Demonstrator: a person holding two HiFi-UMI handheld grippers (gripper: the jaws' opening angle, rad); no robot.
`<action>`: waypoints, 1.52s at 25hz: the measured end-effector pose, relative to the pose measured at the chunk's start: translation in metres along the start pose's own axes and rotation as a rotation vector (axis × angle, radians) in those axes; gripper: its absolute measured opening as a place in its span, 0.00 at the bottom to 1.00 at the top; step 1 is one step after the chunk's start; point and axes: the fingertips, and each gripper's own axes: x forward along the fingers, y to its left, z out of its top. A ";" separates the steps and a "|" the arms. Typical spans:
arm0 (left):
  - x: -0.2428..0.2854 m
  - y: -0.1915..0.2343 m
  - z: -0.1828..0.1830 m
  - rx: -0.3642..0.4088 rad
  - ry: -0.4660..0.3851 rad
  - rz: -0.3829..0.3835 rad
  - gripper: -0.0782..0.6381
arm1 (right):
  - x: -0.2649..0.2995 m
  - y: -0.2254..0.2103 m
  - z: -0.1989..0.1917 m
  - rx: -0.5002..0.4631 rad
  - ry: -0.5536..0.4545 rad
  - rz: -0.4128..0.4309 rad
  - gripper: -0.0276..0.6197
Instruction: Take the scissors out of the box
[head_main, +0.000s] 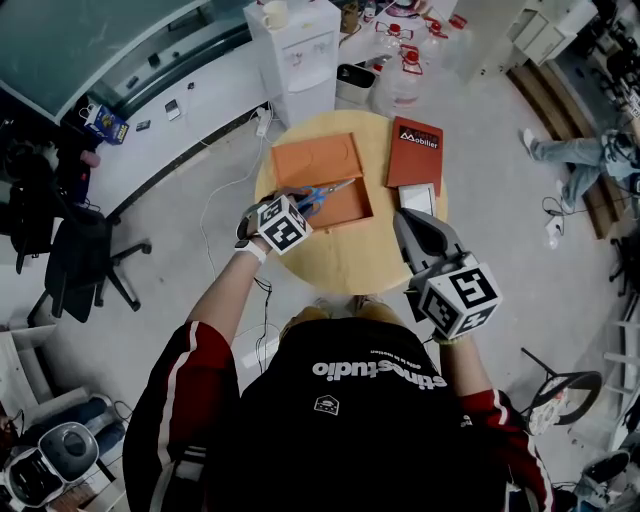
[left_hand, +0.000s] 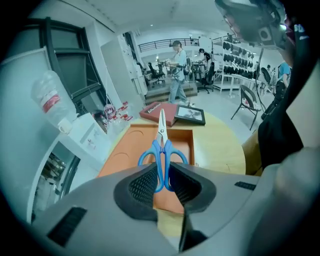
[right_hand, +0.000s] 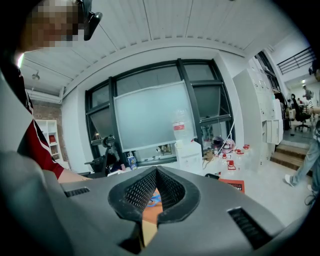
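Note:
Blue-handled scissors (head_main: 322, 193) sit in my left gripper (head_main: 300, 205), which is shut on the handles, blades pointing away over the open orange box (head_main: 325, 158). In the left gripper view the scissors (left_hand: 161, 149) stand straight out from between the jaws of the left gripper (left_hand: 161, 171), with the box's tray (left_hand: 181, 142) behind and below them. My right gripper (head_main: 405, 218) hovers above the table's right side, shut with nothing in it. The right gripper view has its tips (right_hand: 156, 172) meeting, with a bit of orange box and blue handle beyond.
The box lies on a round wooden table (head_main: 350, 262). A red box (head_main: 415, 150) and a framed picture (head_main: 417, 198) lie at the table's right. A white water dispenser (head_main: 295, 50) and water bottles (head_main: 400, 75) stand behind; an office chair (head_main: 80, 260) is at left.

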 end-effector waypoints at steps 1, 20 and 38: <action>-0.006 0.002 0.005 -0.007 -0.024 0.008 0.23 | 0.001 0.001 0.001 0.000 -0.005 0.002 0.08; -0.118 0.033 0.095 -0.156 -0.429 0.181 0.23 | -0.003 -0.006 0.032 -0.046 -0.061 -0.034 0.08; -0.226 0.040 0.151 -0.242 -0.728 0.314 0.23 | -0.029 -0.025 0.069 -0.059 -0.149 -0.102 0.08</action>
